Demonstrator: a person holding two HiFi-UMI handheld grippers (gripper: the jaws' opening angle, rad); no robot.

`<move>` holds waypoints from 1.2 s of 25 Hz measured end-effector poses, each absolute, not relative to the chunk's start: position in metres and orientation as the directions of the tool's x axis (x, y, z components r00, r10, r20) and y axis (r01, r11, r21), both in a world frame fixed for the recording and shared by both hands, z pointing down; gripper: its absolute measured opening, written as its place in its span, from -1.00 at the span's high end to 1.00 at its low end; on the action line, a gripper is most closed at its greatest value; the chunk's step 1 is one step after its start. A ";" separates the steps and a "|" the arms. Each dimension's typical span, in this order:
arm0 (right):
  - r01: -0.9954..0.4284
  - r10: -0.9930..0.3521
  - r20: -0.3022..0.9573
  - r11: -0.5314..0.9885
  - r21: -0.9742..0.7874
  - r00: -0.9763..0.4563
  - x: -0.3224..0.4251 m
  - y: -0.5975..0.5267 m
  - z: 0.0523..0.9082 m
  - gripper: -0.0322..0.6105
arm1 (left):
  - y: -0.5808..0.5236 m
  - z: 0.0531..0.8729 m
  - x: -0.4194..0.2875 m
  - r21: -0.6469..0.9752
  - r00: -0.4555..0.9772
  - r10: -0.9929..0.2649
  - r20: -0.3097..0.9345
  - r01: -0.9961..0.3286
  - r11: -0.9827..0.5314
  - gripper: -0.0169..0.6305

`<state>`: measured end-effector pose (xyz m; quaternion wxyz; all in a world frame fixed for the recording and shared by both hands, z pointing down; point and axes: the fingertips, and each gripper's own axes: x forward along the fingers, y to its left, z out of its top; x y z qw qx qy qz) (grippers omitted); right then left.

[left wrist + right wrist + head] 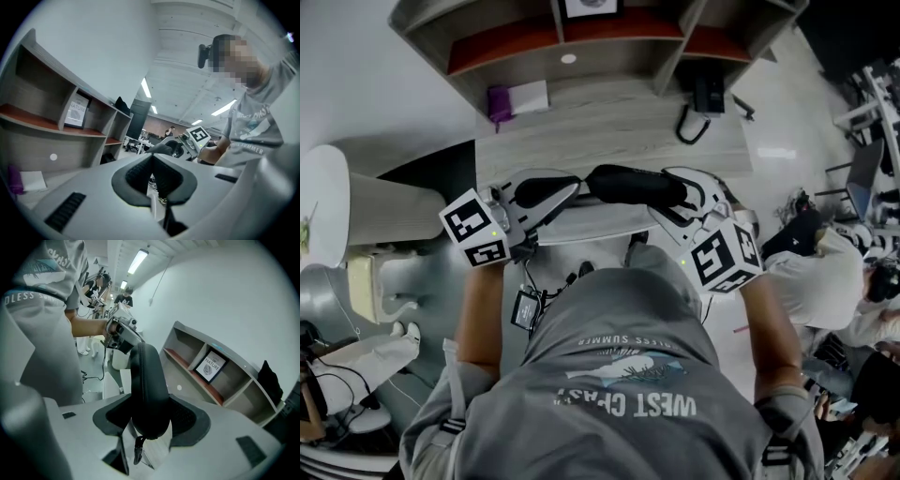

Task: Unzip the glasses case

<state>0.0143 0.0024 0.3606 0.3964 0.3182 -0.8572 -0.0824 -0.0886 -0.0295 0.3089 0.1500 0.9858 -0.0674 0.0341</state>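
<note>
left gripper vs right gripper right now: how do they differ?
Left gripper: jaws together, nothing visible between them; right gripper: jaws wide, clamped on the black glasses case. In the head view the left gripper sits at the case's left end, the right gripper at its right end, by the hanging zipper pull. Shared: white bodies and a marker cube each.

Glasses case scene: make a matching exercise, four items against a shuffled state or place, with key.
1. left gripper
2. right gripper
3. zipper pull
4. framed picture

A. stands on the shelf
B. dangles under the glasses case
C. jaws together, nothing visible between
D. shut on the glasses case

Pairs: 1-C, 2-D, 3-B, 4-A
</note>
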 end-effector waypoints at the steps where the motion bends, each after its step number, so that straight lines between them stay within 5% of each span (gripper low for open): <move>1: -0.487 -0.619 0.636 0.775 0.403 -0.460 0.015 0.000 0.362 0.15 | -0.032 0.310 -0.088 0.299 0.985 -0.145 0.096 -0.168 -0.939 0.95; 12: -0.481 -0.670 0.689 0.718 0.504 -0.278 0.014 -0.009 0.372 0.16 | -0.044 0.323 -0.090 0.239 0.945 -0.269 0.183 -0.309 -0.921 0.95; 19: -0.479 -0.680 0.688 0.706 0.521 -0.253 0.021 -0.018 0.377 0.17 | -0.044 0.316 -0.091 0.588 0.984 -0.153 -0.086 -0.074 -0.806 0.95; 30: -0.531 -0.676 0.712 0.681 0.505 -0.190 0.031 -0.036 0.393 0.18 | -0.036 0.303 -0.068 0.440 0.981 -0.194 0.014 -0.180 -0.880 0.95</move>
